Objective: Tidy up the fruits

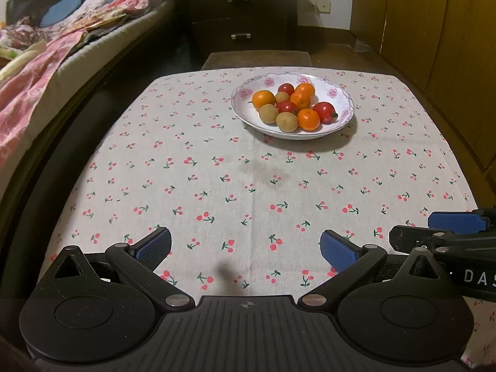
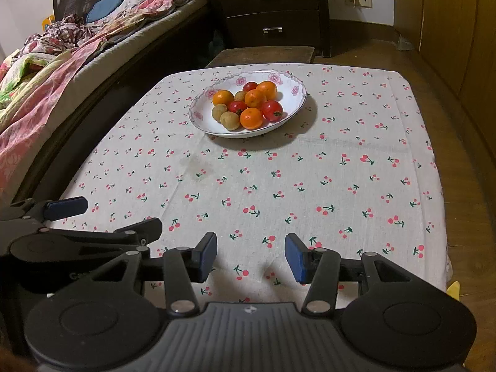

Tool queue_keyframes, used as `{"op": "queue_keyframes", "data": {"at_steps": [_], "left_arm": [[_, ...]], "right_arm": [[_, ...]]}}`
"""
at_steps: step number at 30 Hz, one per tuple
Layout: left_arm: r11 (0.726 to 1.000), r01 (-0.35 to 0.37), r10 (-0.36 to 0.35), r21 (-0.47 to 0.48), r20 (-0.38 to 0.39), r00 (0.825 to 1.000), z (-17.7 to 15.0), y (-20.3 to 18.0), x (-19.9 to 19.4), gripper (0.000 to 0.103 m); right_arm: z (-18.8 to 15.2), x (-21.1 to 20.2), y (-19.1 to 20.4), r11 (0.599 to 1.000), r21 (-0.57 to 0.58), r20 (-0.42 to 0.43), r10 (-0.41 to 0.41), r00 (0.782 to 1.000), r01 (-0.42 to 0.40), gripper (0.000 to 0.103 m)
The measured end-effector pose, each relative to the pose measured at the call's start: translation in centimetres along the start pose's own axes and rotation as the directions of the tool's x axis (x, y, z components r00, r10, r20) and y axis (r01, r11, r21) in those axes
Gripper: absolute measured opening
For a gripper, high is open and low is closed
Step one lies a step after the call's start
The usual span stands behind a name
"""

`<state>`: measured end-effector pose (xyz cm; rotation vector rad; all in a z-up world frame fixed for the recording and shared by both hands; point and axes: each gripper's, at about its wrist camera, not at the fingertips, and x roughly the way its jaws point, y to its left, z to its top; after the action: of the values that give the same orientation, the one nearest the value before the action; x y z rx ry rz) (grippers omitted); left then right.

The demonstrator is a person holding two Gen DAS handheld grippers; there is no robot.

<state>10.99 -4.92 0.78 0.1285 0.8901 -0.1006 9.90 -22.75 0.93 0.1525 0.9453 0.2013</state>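
A white plate with a pink flower rim stands at the far middle of the table. It holds several small oranges, three red tomatoes and brown longans. My left gripper hangs over the near edge of the table, open wide, nothing between its blue pads. My right gripper hovers beside it, open with a narrower gap, also empty. Each gripper shows at the edge of the other's view, the right one and the left one.
A cherry-print cloth covers the table. A bed with pink bedding runs along the left. A dark drawer unit and a low stool stand behind the table. Wooden cabinets line the right.
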Motion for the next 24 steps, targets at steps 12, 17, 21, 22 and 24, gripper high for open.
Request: {"op": "queue_keyframes", "data": {"at_steps": [12,17,21,22,24], "left_arm": [[1.000,-0.001,0.001,0.000,0.000,1.000,-0.05,-0.01,-0.04,0.103],[1.000,0.001,-0.001,-0.004,0.007,1.000,-0.20,-0.02,-0.28,0.102],[1.000,0.010,-0.010,-0.012,-0.002,1.000,-0.19,0.09,-0.27,0.101],[1.000,0.010,-0.010,-0.010,-0.002,1.000,-0.23,0.09,-0.26,0.101],[1.000,0.009,-0.009,-0.007,0.000,1.000,-0.24,0.10,-0.31,0.101]], "right_arm": [[-0.17,-0.01,0.11,1.000,0.001,-0.001,0.001,1.000,-0.001,0.049],[-0.25,-0.07,0.20,1.000,0.003,0.002,0.004,1.000,-0.004,0.049],[-0.26,-0.21,0.20,1.000,0.003,0.003,0.005,1.000,-0.005,0.049],[-0.25,-0.20,0.21,1.000,0.003,0.002,0.005,1.000,-0.005,0.049],[-0.25,-0.22,0.28,1.000,0.001,0.001,0.005,1.000,-0.005,0.049]]}}
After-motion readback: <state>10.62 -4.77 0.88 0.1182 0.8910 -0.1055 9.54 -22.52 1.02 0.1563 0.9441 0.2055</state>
